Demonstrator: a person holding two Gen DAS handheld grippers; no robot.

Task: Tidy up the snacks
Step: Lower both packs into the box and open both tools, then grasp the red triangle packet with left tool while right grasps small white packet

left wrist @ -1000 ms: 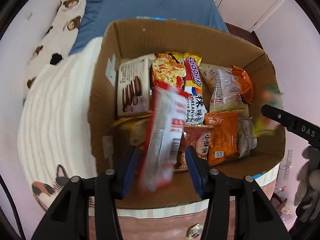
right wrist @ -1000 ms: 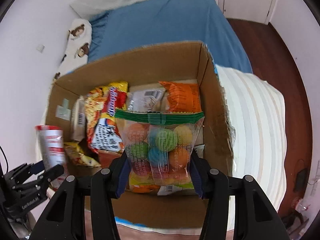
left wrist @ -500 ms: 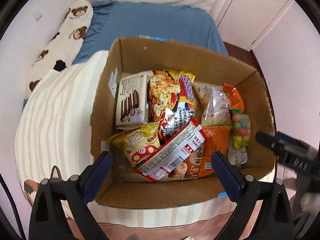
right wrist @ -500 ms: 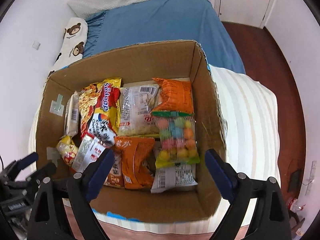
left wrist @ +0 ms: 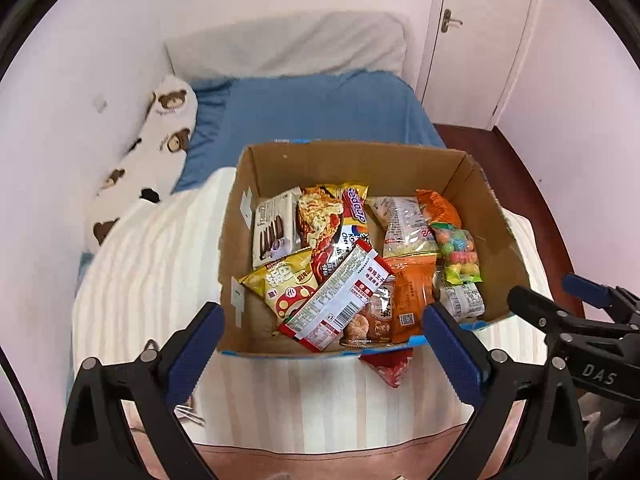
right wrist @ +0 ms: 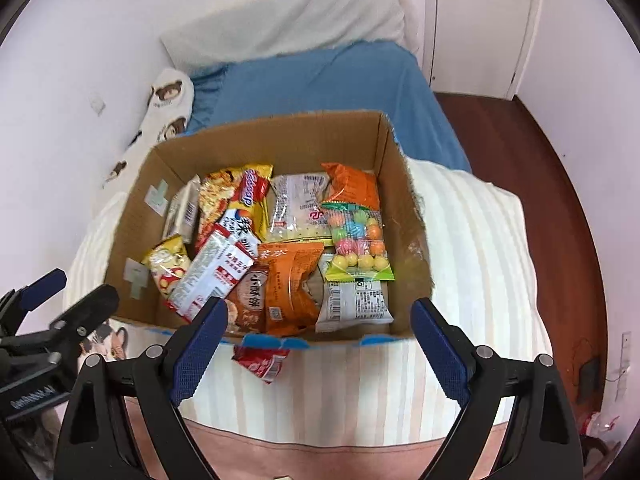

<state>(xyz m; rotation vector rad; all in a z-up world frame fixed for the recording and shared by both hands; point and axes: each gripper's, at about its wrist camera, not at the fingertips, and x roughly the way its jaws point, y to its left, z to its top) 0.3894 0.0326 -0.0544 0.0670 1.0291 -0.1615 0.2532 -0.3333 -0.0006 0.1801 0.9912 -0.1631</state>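
Observation:
An open cardboard box (left wrist: 360, 160) (right wrist: 280, 136) on the bed holds several snack packets. A red-and-white packet (left wrist: 340, 296) (right wrist: 212, 272) lies slanted on top near the front left. A clear bag of coloured candy balls (left wrist: 458, 252) (right wrist: 358, 240) lies at the right side. A small red packet (left wrist: 390, 366) (right wrist: 262, 360) lies outside, against the box's front wall. My left gripper (left wrist: 322, 332) is open and empty, above and in front of the box. My right gripper (right wrist: 320, 320) is likewise open and empty. Each shows at the edge of the other's view.
The box rests on a white striped blanket (left wrist: 160, 264) (right wrist: 472, 248) over a blue sheet (left wrist: 312, 112). A bear-print pillow (left wrist: 160, 140) lies along the left wall. A grey pillow, a white door (left wrist: 480, 40) and wooden floor (right wrist: 540, 152) are beyond.
The left gripper let go of the red-and-white packet and the right let go of the candy bag; both now lie in the box. Both grippers opened wide and drew back and up.

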